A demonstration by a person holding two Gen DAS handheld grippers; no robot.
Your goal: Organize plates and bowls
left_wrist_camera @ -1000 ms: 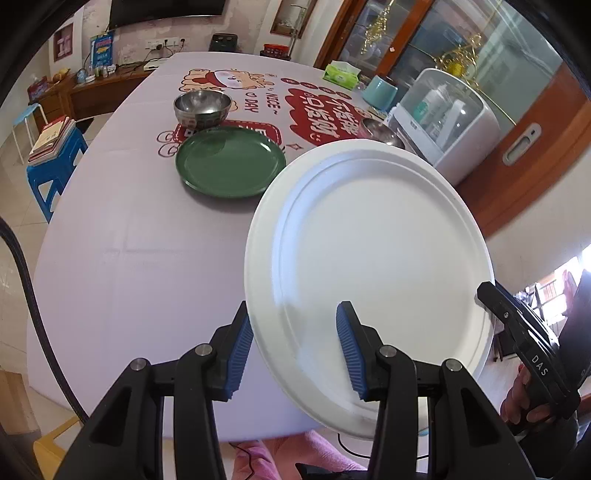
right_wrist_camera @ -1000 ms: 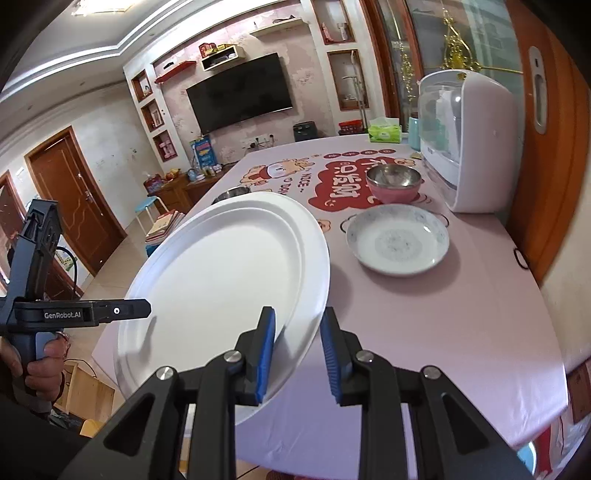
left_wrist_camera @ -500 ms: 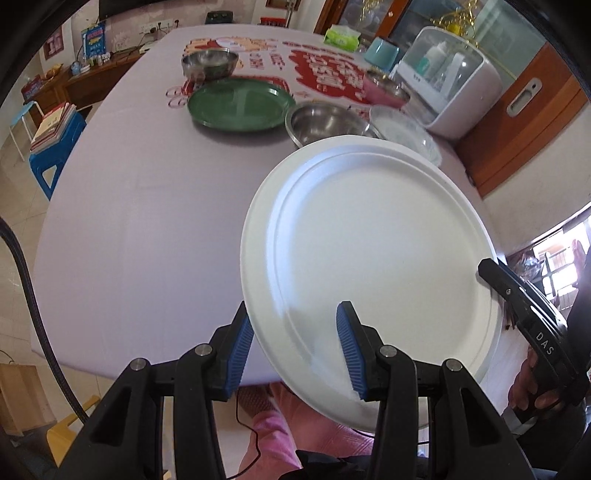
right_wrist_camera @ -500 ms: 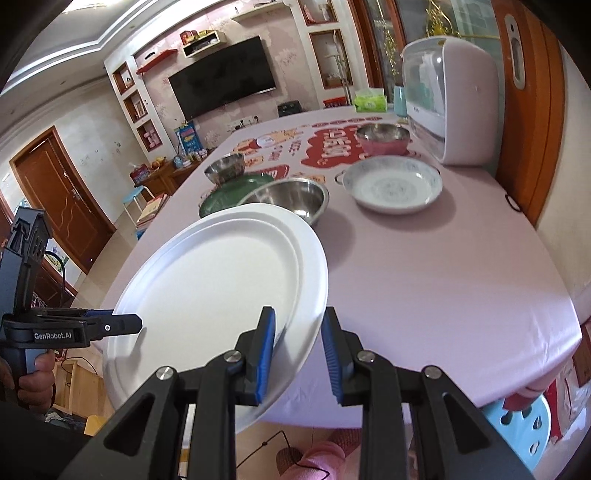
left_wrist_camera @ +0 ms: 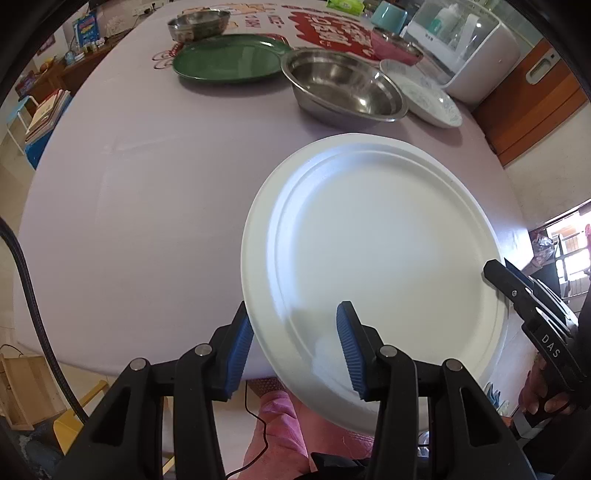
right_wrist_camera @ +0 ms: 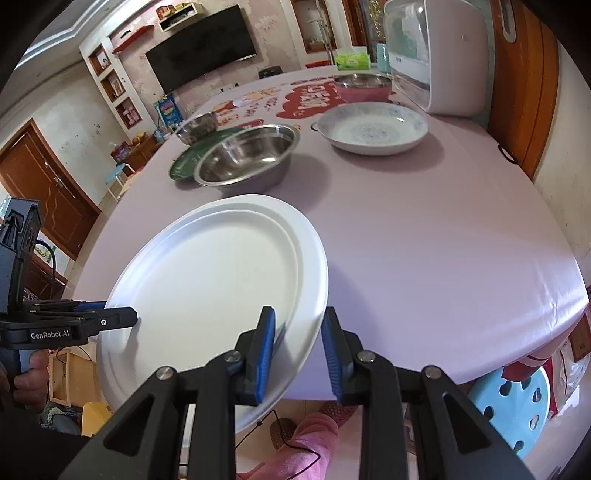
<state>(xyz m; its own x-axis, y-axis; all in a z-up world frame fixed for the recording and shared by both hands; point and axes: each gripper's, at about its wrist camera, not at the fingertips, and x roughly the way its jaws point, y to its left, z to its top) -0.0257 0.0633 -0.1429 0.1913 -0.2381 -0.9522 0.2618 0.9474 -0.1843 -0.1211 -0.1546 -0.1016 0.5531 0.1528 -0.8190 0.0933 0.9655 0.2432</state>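
Observation:
A large white plate (left_wrist_camera: pixel 376 258) hangs over the near edge of the table, held by both grippers. My left gripper (left_wrist_camera: pixel 295 347) straddles its left rim, jaws on either side. My right gripper (right_wrist_camera: pixel 297 343) straddles its right rim (right_wrist_camera: pixel 310 295). The plate also shows in the right wrist view (right_wrist_camera: pixel 214 280). Behind it stand a large steel bowl (left_wrist_camera: pixel 347 86), a green plate (left_wrist_camera: pixel 229 57), a small steel bowl (left_wrist_camera: pixel 199 24), a blue-patterned white dish (left_wrist_camera: pixel 424 92) and a pink bowl (left_wrist_camera: pixel 397 44).
A lilac tablecloth covers the table (left_wrist_camera: pixel 147 184). A white appliance (left_wrist_camera: pixel 469 48) stands at the far right by a wooden door. A light blue stool (right_wrist_camera: pixel 517 410) sits below the table's near right corner. My pink-clad legs (left_wrist_camera: pixel 280 435) are under the plate.
Both grippers pulled back toward the near edge with the plate and lowered it closer to level. The large steel bowl and patterned dish came into the left wrist view.

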